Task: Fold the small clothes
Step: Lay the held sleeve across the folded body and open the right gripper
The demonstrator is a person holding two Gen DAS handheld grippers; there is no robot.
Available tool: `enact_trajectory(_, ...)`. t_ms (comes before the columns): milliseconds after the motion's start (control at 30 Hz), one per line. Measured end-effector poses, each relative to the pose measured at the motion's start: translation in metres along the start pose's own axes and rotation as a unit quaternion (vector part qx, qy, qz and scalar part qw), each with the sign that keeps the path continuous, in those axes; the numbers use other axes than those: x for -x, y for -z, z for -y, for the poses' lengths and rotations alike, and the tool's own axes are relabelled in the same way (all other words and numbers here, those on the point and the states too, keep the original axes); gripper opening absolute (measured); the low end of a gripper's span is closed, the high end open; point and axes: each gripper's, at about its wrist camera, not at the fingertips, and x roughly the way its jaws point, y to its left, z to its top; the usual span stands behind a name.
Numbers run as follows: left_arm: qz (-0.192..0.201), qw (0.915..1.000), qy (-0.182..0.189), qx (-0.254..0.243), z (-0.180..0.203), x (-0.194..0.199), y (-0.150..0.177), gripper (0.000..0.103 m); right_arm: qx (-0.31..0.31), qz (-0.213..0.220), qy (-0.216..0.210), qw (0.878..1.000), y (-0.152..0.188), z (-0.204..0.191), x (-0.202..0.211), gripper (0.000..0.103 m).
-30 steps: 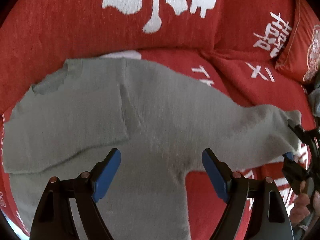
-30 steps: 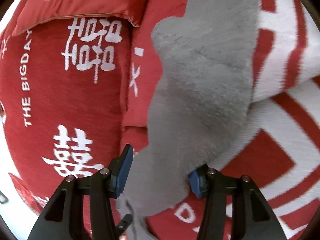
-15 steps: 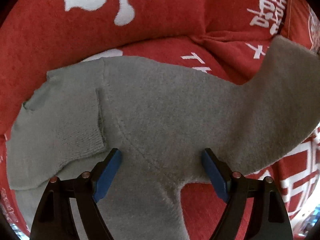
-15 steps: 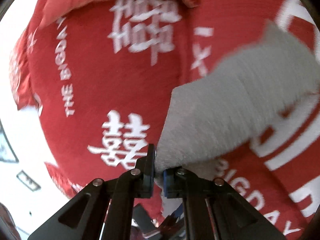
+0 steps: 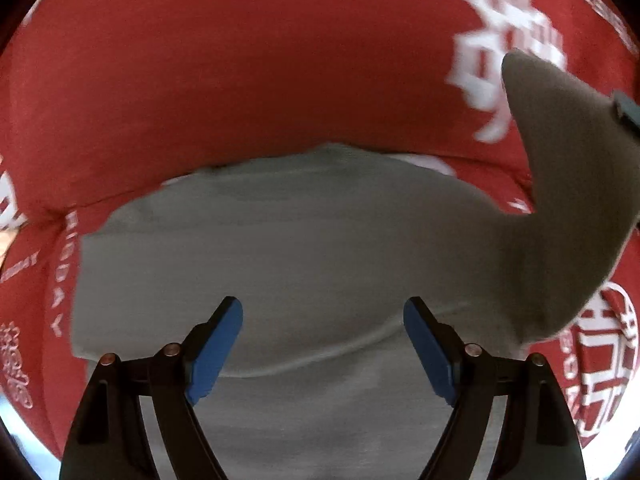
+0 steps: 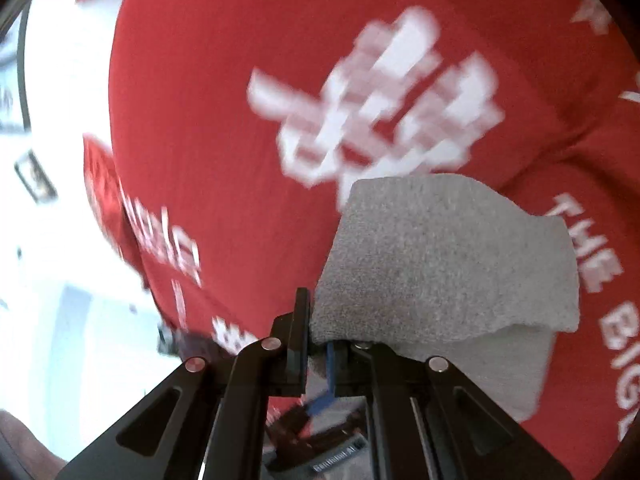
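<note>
A small grey knit sweater [image 5: 288, 256] lies spread on a red sofa seat. My left gripper [image 5: 322, 344] hovers over its body, wide open, nothing between the blue pads [image 5: 218, 340]. At the right edge of the left wrist view one sleeve [image 5: 568, 184] is lifted up and over, pinched at its end. In the right wrist view my right gripper [image 6: 318, 336] is shut on that sleeve's cuff [image 6: 440, 256], which drapes to the right over the fingers.
The red sofa cover [image 5: 248, 80] with white characters and lettering fills the background; its backrest [image 6: 248, 92] rises behind the sweater. A bright white room area [image 6: 60, 240] shows at the left of the right wrist view.
The right gripper closed on the sleeve cuff, then lifted and swung it over toward the sweater's body. The left gripper slid left across the sweater, staying open.
</note>
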Motion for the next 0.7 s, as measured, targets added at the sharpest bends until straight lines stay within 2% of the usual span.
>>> enact_trajectory(133,-0.003,0.9989,-0.034,0.030,-0.054,-0.007,0.000,0.084,0.045,-0.079,0.024,0.996,0.030,-0.019,-0.069,0.007)
enact_trajectory(233,-0.006,0.9973,-0.050,0.054,-0.096,-0.008,0.013,0.084,0.068,-0.139,0.073,0.985,0.061,-0.020,-0.118,0.007)
enact_trajectory(300,-0.023,0.9961,-0.059,0.061,-0.114,-0.017,0.020,0.084,0.062,-0.167,0.101,0.979,0.076,-0.012,-0.140,0.011)
enact_trajectory(400,-0.051,0.9943,-0.066,0.067,-0.125,-0.033,0.031,0.084,0.020,-0.193,0.142,0.971,0.094,0.009,-0.161,0.012)
enact_trajectory(500,-0.059,0.9935,-0.057,0.079,-0.138,-0.036,0.043,0.084,-0.009,-0.187,0.188,0.964,0.102,0.020,-0.161,0.047)
enact_trajectory(533,-0.059,0.9934,-0.055,0.082,-0.141,-0.036,0.046,0.084,-0.023,-0.175,0.189,0.966,0.100,0.024,-0.155,0.049)
enact_trajectory(633,-0.059,0.9935,-0.048,0.085,-0.150,-0.034,0.048,0.084,-0.084,-0.123,0.170,0.974,0.093,0.035,-0.137,0.049)
enact_trajectory(700,-0.060,0.9938,-0.043,0.084,-0.159,-0.033,0.049,0.084,-0.135,-0.084,0.159,0.974,0.087,0.047,-0.127,0.049)
